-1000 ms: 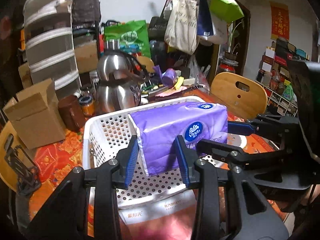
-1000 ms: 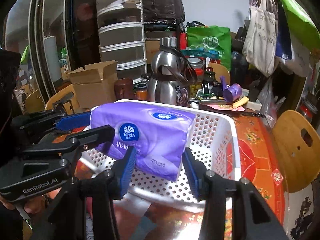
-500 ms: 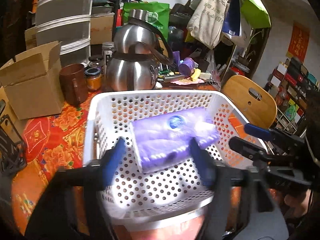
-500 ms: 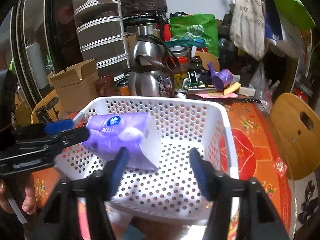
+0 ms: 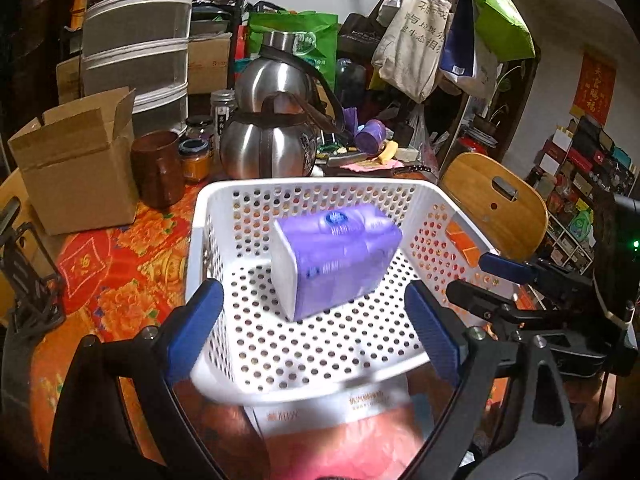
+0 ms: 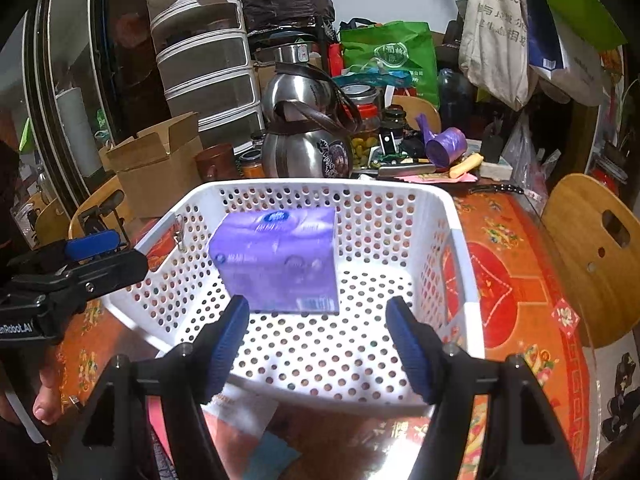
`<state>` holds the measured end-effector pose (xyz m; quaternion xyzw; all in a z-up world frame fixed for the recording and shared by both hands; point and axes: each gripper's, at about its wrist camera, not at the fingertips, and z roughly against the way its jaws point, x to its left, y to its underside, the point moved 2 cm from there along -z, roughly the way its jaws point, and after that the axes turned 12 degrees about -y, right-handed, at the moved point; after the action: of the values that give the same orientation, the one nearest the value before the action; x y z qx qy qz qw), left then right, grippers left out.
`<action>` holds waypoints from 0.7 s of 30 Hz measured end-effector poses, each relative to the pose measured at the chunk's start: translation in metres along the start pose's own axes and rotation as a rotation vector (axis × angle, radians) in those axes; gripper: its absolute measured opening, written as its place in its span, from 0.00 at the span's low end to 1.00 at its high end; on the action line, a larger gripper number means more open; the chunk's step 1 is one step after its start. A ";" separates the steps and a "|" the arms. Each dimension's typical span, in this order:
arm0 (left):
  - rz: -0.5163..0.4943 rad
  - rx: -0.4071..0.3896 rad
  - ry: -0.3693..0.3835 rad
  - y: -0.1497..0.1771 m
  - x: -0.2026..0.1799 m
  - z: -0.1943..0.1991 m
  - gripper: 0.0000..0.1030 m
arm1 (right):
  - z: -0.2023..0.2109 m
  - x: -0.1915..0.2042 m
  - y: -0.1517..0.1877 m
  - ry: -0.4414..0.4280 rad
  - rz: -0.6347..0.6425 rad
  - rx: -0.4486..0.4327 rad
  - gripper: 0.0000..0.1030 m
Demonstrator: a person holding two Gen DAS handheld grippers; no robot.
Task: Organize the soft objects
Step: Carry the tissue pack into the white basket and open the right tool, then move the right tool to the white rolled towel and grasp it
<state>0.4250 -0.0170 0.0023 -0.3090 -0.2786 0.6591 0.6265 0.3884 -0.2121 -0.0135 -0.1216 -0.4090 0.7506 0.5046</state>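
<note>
A round table (image 5: 120, 264) under a red-and-orange floral cloth carries a white perforated basket (image 5: 460, 208), the landmark here. Behind the basket stand a stacked grey drawer unit (image 5: 136, 52), two steel kettles (image 5: 268, 148) and hanging tote bags (image 5: 416, 44); to its left sit an open cardboard box (image 5: 76, 168) and a brown jar (image 5: 156, 168). A wooden chair back (image 5: 496, 208) rises to the basket's right.

Inside the basket, toward its left rear part in the right wrist view, is a purple tissue pack (image 6: 276, 260), blurred and tilted on one edge; whether it rests flat on the basket floor cannot be told.

The left gripper (image 5: 316, 332) hovers at the basket's near rim, its blue-padded jaws just spread wide, nothing between the pads, the pack lying clear beyond them. The right gripper (image 6: 316, 344) stands over the same near rim, its jaws also just parted and empty, the pack ahead of the fingertips and untouched. A person's hand (image 6: 44, 396) shows at the left edge, below the left gripper's body.

A pink printed packet (image 5: 352, 436) lies on the table just in front of the basket.
</note>
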 end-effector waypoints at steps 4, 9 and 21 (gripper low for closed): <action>-0.009 0.022 -0.021 0.014 0.004 0.017 0.88 | 0.012 0.006 0.009 -0.013 -0.012 -0.004 0.68; -0.030 0.001 -0.061 0.046 0.026 0.061 0.88 | 0.037 0.016 0.036 -0.008 -0.015 0.007 0.70; -0.015 -0.015 -0.227 0.175 0.093 0.116 0.89 | 0.115 -0.005 0.169 0.107 -0.091 -0.042 0.78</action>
<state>0.2207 0.0678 -0.0597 -0.2348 -0.3552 0.6831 0.5934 0.2107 -0.2988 -0.0664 -0.1534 -0.4021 0.7106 0.5566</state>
